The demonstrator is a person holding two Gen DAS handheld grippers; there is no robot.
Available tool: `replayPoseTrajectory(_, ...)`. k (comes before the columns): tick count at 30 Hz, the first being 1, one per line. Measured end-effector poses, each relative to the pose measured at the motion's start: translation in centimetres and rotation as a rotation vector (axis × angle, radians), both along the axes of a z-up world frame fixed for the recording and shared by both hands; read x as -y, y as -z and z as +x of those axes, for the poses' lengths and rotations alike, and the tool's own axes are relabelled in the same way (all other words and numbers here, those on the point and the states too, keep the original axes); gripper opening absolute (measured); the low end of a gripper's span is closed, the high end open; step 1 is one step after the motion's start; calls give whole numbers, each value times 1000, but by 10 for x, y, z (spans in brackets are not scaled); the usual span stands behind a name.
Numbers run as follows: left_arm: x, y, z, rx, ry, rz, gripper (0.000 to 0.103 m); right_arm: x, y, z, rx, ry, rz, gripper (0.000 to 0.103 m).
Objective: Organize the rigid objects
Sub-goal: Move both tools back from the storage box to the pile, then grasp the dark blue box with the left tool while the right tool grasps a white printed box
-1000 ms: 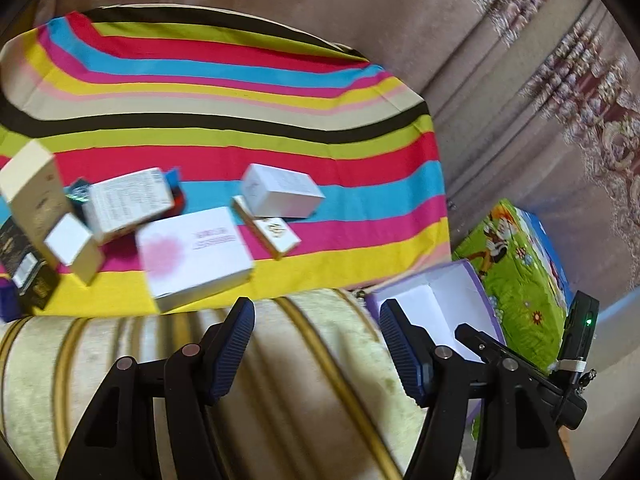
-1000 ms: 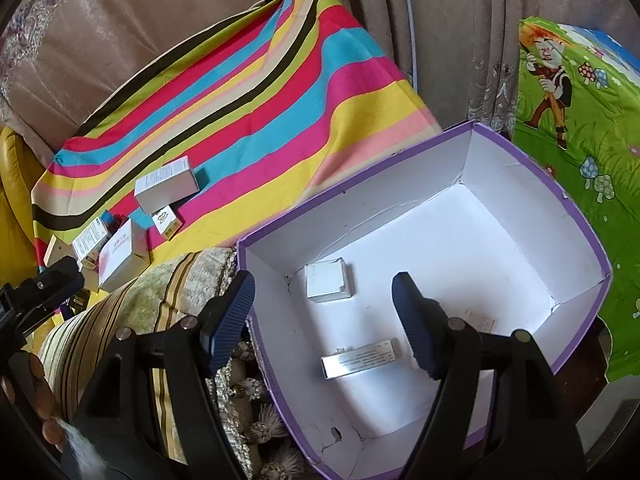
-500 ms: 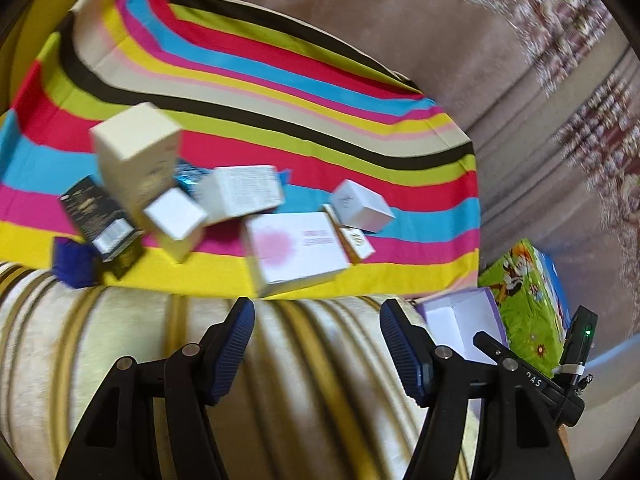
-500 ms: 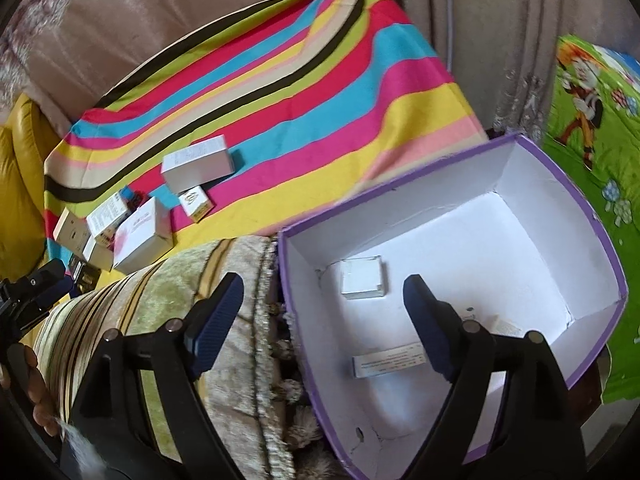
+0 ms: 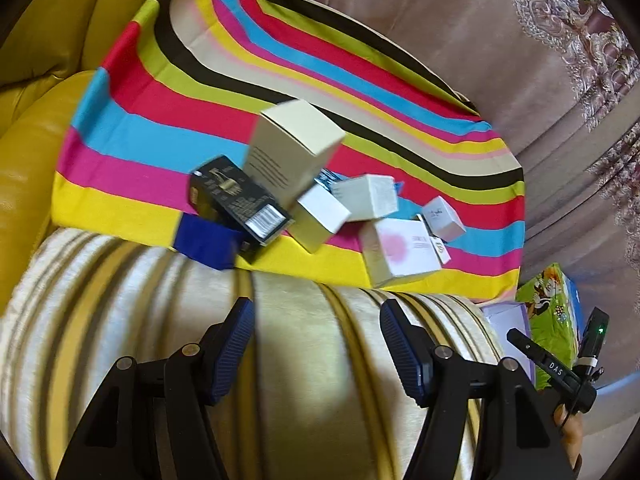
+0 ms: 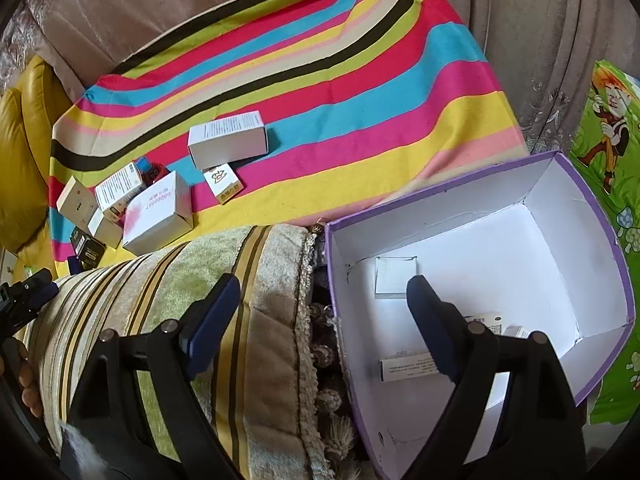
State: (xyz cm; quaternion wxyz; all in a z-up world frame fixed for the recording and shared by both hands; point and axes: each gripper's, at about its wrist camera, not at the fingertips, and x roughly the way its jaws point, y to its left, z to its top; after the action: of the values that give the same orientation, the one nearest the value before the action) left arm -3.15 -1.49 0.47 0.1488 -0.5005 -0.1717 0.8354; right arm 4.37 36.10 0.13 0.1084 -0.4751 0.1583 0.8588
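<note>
Several small cartons lie on a striped cloth (image 5: 168, 132): a tall cream box (image 5: 292, 152), a black box (image 5: 240, 200), a blue box (image 5: 206, 242) and a white box with a pink blot (image 5: 400, 250). My left gripper (image 5: 316, 350) is open and empty above the striped sofa arm (image 5: 304, 360), short of the cartons. My right gripper (image 6: 320, 324) is open and empty over the near-left corner of a purple-rimmed white box (image 6: 600, 216). That box holds a small white carton (image 6: 394, 276) and a flat silver one (image 6: 408, 368).
A white carton (image 6: 228, 144) and a small gold-ended one (image 6: 223, 182) lie further right on the cloth (image 6: 360, 92). A yellow cushion (image 5: 48, 32) borders the cloth's left side. A green cartoon-print sheet (image 6: 608, 120) lies right of the purple box. Brown curtains hang behind.
My left gripper has swung left, bringing the black, blue and cream boxes toward the middle of its view. My right gripper has shifted left, from over the purple box to its left edge.
</note>
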Motion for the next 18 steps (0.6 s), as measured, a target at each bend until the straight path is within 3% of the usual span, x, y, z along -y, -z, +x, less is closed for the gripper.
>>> replayPoseTrajectory(7, 21, 2, -18, 15, -11, -101, 71, 6, 5, -16, 33, -36, -2, 88)
replayPoseTrajectory(18, 26, 24, -61, 106, 99, -220, 75, 16, 1, -58, 26, -94, -25, 91)
